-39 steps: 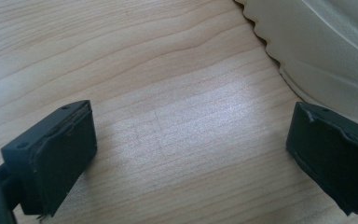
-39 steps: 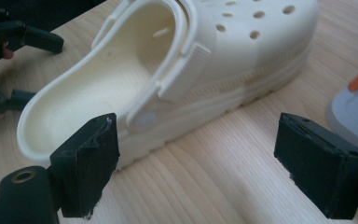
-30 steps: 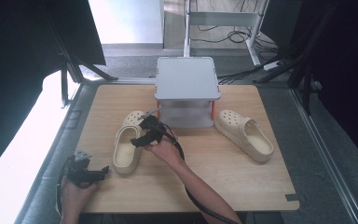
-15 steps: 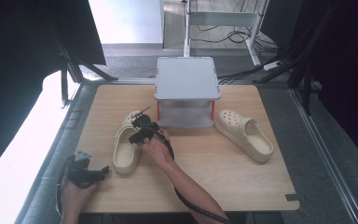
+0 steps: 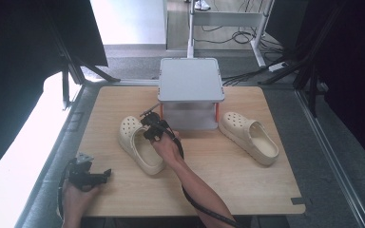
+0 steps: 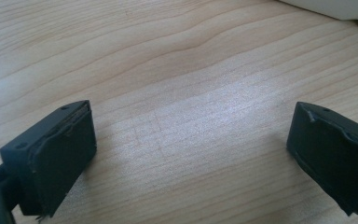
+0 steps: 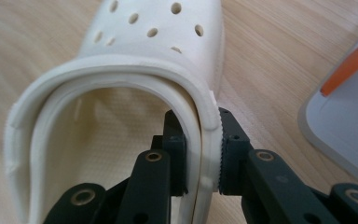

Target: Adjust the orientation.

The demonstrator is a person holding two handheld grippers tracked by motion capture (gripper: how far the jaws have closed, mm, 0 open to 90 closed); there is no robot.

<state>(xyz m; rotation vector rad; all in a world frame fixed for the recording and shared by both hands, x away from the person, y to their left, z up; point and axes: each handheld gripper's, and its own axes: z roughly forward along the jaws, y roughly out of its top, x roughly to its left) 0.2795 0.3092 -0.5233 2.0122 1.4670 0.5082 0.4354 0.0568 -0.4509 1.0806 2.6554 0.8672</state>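
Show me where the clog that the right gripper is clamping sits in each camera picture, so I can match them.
High view: the clog lies left of centre on the wooden table, by the grey stand.
Left gripper view: a pale edge at the top right corner, perhaps this clog; I cannot tell.
Right gripper view: the clog fills the upper left, side wall pinched.
Shared landmark: the wooden table.

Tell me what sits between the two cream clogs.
In the high view, the grey stand's lower shelf, bare wood, and the right hand-held gripper clamping the left clog's rim; right clog.
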